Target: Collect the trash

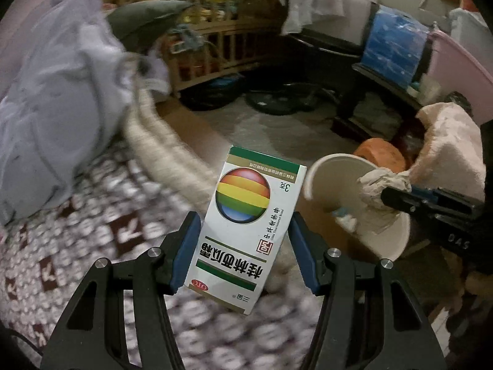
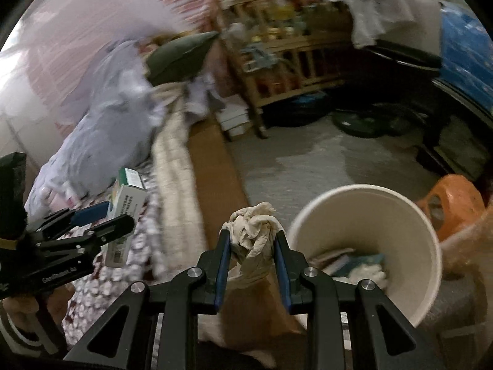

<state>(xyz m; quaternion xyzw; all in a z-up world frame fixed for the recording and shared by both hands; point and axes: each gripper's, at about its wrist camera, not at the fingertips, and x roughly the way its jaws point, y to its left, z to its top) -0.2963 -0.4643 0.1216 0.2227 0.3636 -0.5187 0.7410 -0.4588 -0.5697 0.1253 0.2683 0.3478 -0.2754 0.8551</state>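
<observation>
My left gripper [image 1: 243, 231] is shut on a white medicine box [image 1: 246, 228] with a rainbow ball and green stripes, held above the patterned bedspread [image 1: 77, 246]. It also shows in the right wrist view [image 2: 126, 212] at the left. My right gripper [image 2: 251, 240] is shut on a crumpled tissue wad [image 2: 252, 231], just left of the rim of a white bin [image 2: 413, 215]. The bin holds several scraps of paper and packaging. In the left wrist view the bin [image 1: 332, 175] stands to the right, with the right gripper [image 1: 397, 199] and tissue [image 1: 379, 185] over its rim.
A bed with a grey-blue quilt [image 1: 55, 92] and a green pillow [image 1: 144, 18] lies at the left. A wooden crib [image 1: 212, 46] stands behind. An orange tape roll [image 2: 456, 203] and a pink towel [image 1: 453, 141] sit beside the bin. Grey floor [image 2: 308, 160] stretches beyond.
</observation>
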